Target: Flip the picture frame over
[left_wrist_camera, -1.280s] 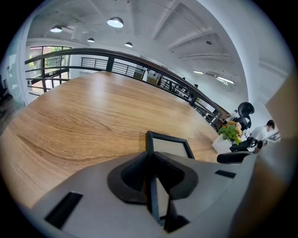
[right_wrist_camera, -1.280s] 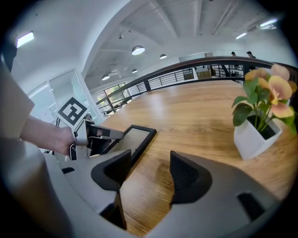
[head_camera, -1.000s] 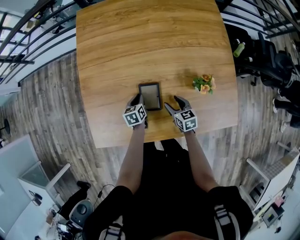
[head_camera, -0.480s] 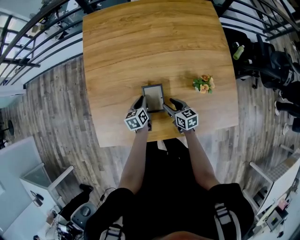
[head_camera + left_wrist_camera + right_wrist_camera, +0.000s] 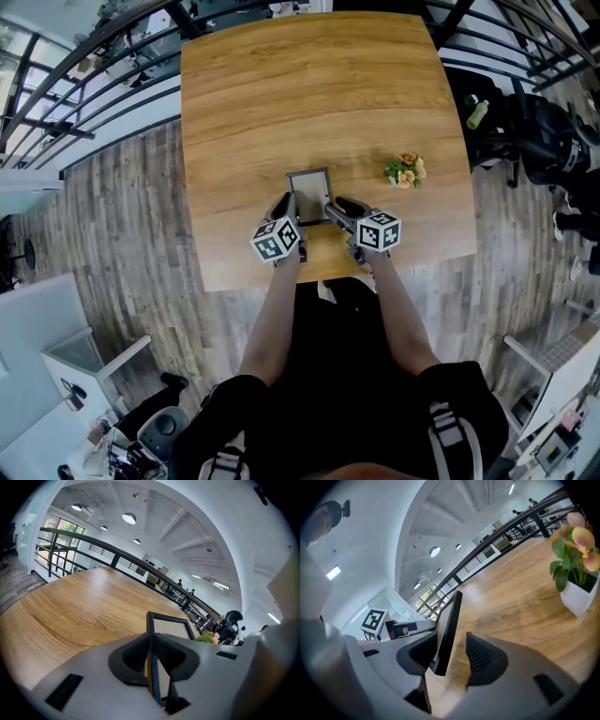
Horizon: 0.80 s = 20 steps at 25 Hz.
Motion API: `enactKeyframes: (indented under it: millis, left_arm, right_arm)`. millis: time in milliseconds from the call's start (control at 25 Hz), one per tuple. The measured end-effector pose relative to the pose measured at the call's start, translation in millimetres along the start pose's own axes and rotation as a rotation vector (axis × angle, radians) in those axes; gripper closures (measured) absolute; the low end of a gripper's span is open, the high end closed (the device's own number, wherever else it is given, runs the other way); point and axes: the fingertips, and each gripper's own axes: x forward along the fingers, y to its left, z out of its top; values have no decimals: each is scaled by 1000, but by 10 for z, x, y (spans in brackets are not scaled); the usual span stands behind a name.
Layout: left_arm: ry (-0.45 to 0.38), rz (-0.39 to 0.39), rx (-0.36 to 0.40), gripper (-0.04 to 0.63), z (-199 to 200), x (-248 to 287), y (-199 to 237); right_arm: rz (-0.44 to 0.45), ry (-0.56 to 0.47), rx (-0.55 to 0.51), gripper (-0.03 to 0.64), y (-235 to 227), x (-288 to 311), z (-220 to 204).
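Left claw: my left claw (image 5: 286, 208) was clamped tight on the picture frame (image 5: 308, 192), with both pads squeezing its left rail and no gap on either side.
Right claw: my right claw (image 5: 336, 210) had just been closing, with the frame's right rail standing between its jaws. The rail lay against one pad and there was clear daylight to the other, so this was no grip yet.
Frame: it was tipped up steeply and seen nearly edge-on from both gripper views. It sat between my two claws, over the near middle of the table (image 5: 281, 94). I couldn't tell whether its far edge was touching the wood.
Done: by my reading the frame was raised off its flat rest and roughly at the start of the turn.
Left to do: the right side needed to bite. After that the frame would have to go past upright, lie down on its other face and be let go. I couldn't make out which face was front.
Edges: the table's near edge ran just under my wrists, so there was little slack toward me.
Obstacle: the flower pot (image 5: 407, 170) stood to the right, apart from the frame but near my right claw's side.
Room: bare wood stretched ahead and to the left, so I judged that tipping it away from me was the safe direction.
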Motion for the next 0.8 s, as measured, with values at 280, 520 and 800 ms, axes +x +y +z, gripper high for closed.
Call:
enactKeyframes:
  millis: [280,520,800]
  left_arm:
    - [-49,-27,40,535,184,-120,-199]
    - [-82,-46,57,535,319,-183,-327]
    - [-131,-59,57,535,388,-244,-430]
  right_arm:
    - [112,-56,111,483,169,-106,131]
    - [200,-67,151,520,323,-154,233]
    - [206,-103,95,535,388,-262,425]
